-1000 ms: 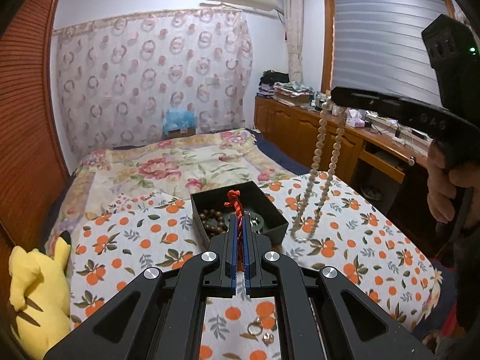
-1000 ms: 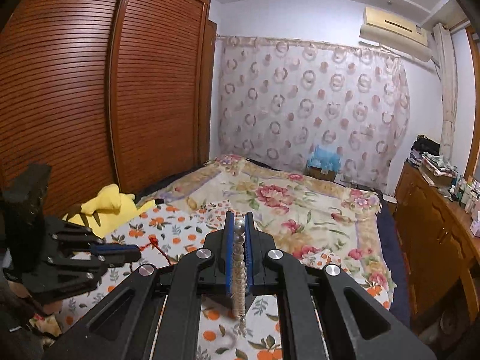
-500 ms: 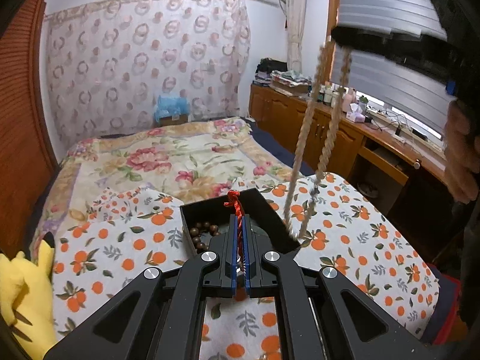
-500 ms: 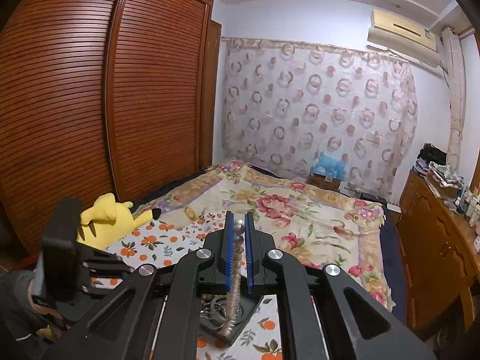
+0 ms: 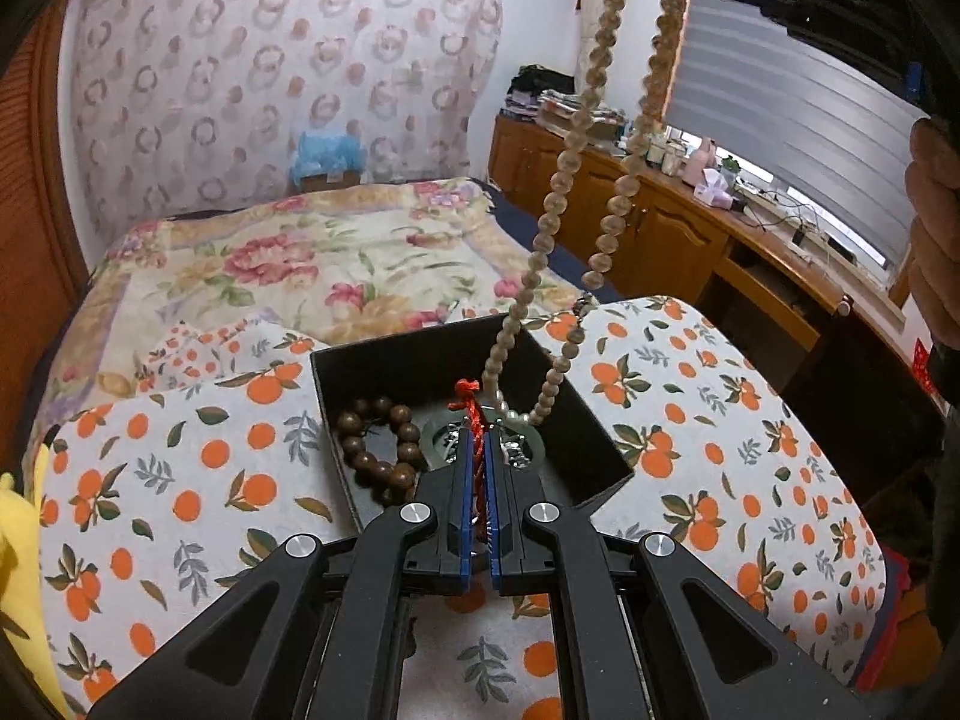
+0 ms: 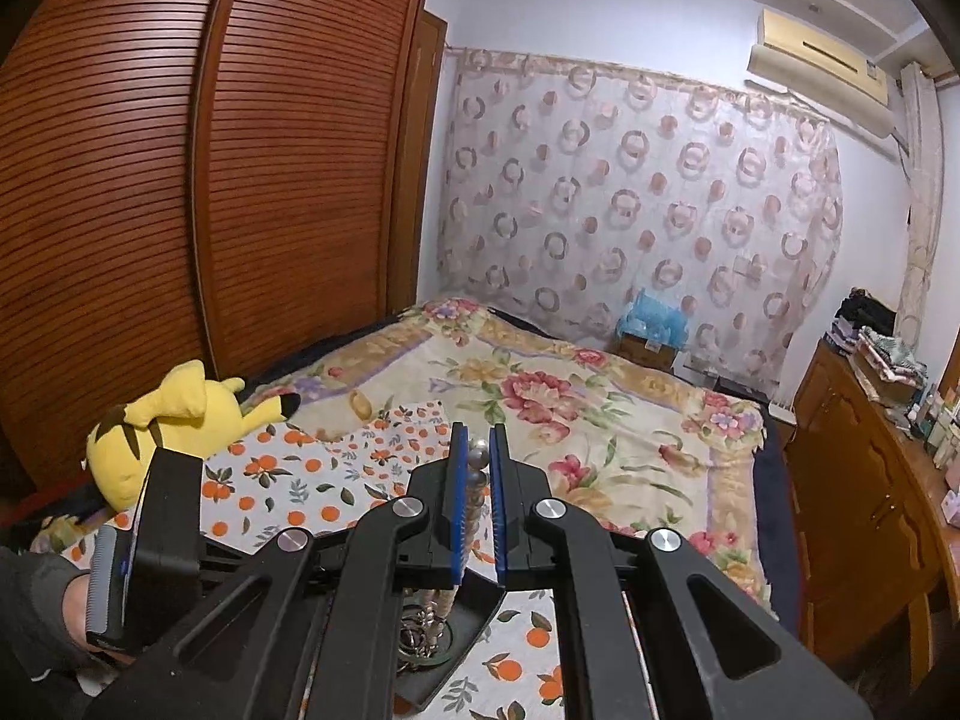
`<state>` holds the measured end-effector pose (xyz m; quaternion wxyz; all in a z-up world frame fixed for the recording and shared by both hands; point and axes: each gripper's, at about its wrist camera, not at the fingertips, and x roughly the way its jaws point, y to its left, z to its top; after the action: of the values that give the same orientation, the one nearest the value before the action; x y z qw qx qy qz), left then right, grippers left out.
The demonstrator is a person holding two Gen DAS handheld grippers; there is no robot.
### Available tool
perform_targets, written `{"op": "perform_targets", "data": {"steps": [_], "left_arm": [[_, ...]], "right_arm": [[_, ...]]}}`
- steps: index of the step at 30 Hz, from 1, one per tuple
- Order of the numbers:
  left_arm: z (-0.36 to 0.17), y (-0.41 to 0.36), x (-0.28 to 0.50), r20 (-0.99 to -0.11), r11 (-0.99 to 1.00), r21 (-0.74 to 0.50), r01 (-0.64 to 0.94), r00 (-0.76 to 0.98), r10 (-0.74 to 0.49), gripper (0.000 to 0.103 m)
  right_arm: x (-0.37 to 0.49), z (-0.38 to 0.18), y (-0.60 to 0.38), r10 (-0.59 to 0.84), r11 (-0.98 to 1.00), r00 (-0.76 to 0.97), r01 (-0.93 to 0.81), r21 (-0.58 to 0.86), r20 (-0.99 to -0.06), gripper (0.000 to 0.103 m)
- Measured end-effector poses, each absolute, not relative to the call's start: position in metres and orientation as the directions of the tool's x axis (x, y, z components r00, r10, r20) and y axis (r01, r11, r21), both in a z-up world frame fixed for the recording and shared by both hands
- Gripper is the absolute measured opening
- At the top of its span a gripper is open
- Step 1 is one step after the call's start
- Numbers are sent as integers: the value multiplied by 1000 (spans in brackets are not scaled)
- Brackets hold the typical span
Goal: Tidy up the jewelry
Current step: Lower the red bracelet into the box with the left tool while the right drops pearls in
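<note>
Left tool [image 5: 478, 450] pressed together on a red cord [image 5: 470, 399], tips over the open black box [image 5: 606, 456] just ahead of it. Holding the cord low likely steadies whatever hangs from it while the other item goes in; what it carries is hidden under the tool.

Right tool [image 6: 478, 462] pinching a pearl necklace [image 5: 555, 192] near the top of its loop, high above the left tool. The strand hangs straight down, its lowest beads inside the box beside a jade ring [image 5: 534, 450] and a dark wooden bead bracelet [image 5: 384, 450]. Holding it high probably keeps the loop untangled as it is fed down.

Box sits on an orange-print cloth [image 5: 180, 468] spread on the bed.

Change from a second ago: the necklace then dangled to the right of the box over the cloth; now its end is inside. Left tool is closer over the box.
</note>
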<state>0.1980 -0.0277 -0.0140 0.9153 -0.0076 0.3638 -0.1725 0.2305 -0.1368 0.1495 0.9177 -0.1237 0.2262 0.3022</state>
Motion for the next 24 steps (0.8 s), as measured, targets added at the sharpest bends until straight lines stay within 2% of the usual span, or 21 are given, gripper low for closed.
{"op": "perform_targets", "data": {"steps": [11,13,15,24], "left_arm": [[-15,-18,196,-678,959,-100,266,687,-261,5],[-14,-16,193,-674,960,-99,262,692,-258,9],[-14,-12,188,-669,961,-104,256,697,-258,18],[-18,-2,184,-673,968,-104,227,700,-237,19]], "right_arm": [[249,115,-125,476,780,692,-617,-103,-543,8],[252,105,-123,478,774,674,-626,-92,-563,8],[253,90,-119,473,768,653,-635,-87,-592,8],[259,33,-108,458,759,579,-650,-42,-675,8]]}}
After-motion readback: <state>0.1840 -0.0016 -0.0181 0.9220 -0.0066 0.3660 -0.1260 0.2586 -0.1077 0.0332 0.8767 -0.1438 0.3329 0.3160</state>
